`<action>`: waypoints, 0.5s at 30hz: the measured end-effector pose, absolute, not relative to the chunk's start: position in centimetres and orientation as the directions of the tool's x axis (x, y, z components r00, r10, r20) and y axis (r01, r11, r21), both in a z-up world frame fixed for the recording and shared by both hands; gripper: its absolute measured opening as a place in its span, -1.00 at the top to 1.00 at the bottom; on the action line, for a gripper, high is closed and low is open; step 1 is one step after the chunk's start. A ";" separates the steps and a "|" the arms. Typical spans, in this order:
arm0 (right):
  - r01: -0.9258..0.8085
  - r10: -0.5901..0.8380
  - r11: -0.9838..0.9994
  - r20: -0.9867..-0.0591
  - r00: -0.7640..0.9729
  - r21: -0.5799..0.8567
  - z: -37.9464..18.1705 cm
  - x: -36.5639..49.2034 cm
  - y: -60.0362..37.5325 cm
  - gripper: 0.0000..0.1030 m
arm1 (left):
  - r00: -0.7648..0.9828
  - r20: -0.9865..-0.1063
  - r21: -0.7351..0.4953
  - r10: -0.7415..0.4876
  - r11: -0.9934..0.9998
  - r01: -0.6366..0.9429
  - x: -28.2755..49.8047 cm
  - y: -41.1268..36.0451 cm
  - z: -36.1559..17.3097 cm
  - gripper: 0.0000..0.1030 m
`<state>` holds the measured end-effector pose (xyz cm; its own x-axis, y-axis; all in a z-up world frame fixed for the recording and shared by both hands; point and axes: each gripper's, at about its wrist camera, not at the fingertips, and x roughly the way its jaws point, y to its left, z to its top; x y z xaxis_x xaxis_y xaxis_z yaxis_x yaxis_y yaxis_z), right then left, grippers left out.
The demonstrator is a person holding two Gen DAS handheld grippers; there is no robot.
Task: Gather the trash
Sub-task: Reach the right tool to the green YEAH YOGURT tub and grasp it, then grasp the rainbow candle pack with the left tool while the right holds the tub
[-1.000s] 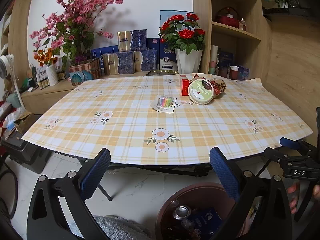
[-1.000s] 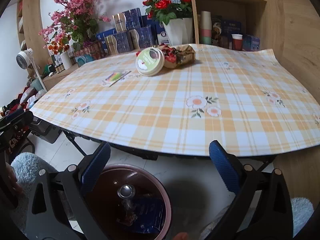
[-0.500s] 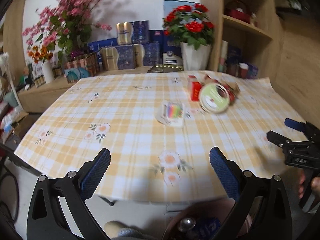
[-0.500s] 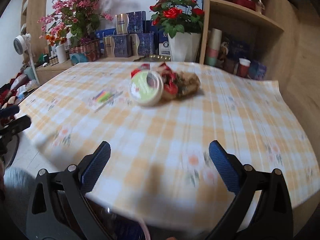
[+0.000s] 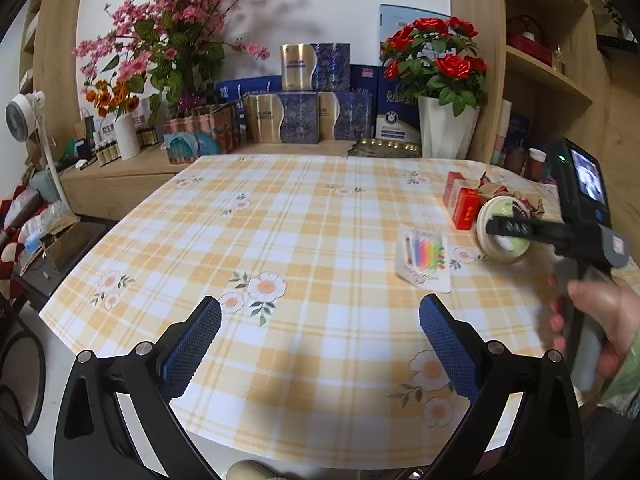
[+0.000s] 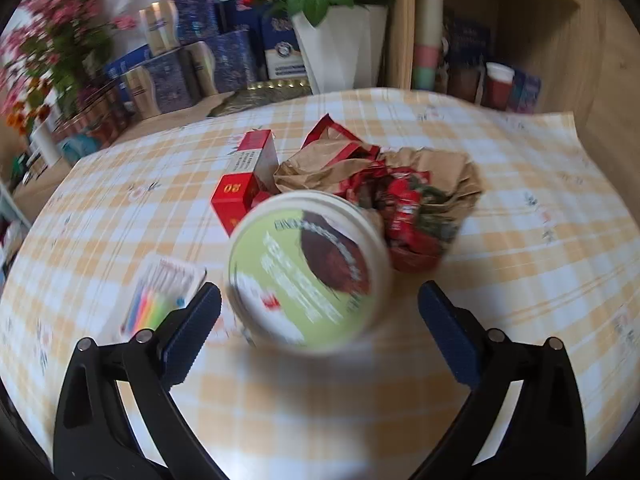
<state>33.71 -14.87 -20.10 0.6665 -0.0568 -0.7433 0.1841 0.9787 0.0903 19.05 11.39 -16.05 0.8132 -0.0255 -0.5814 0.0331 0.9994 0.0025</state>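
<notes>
Trash lies on the plaid table: a round tub with a green lid (image 6: 308, 272), a red box (image 6: 246, 178), a crumpled brown and red paper bag (image 6: 400, 184) and a small candle pack (image 6: 160, 300). My right gripper (image 6: 320, 320) is open, its fingers on either side of the tub, just in front of it. In the left wrist view, the right gripper (image 5: 500, 227) reaches over the tub (image 5: 502, 236), with the candle pack (image 5: 424, 260) and red box (image 5: 464, 206) beside it. My left gripper (image 5: 320, 344) is open and empty over the table's near part.
A white pot of red roses (image 5: 444, 128), blue gift boxes (image 5: 312, 120) and pink blossoms (image 5: 180, 40) line the sideboard behind the table. Wooden shelves (image 5: 560, 92) stand at the right. Clutter and a fan (image 5: 20, 116) are on the left.
Both grippers rose from beside the bin and moved forward over the table. The right gripper closed in on the green-lidded tub, which now fills its view.
</notes>
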 end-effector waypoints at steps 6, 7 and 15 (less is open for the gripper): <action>0.217 -0.077 0.973 -0.774 0.628 0.080 -21.4 36.0 -13.9 -0.87 | 0.801 -0.597 -0.012 -0.041 0.999 0.042 19.1 12.0 -17.0 -0.88; 0.214 -0.080 0.974 -0.771 0.632 0.073 -21.3 35.9 -13.9 -0.86 | 0.799 -0.600 -0.016 -0.048 0.999 0.048 19.1 12.0 -17.1 -0.88; 0.069 -0.005 0.995 -0.688 0.726 0.066 -19.9 30.9 -15.8 -0.68 | 0.775 -0.603 -0.093 -0.188 0.982 0.166 21.2 9.7 -17.0 -0.88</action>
<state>30.90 -15.80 -19.88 0.7259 -0.0051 -0.6878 0.0693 0.9954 0.0658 21.22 9.67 -16.99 0.7750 -0.1883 -0.6032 0.1663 0.9817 -0.0928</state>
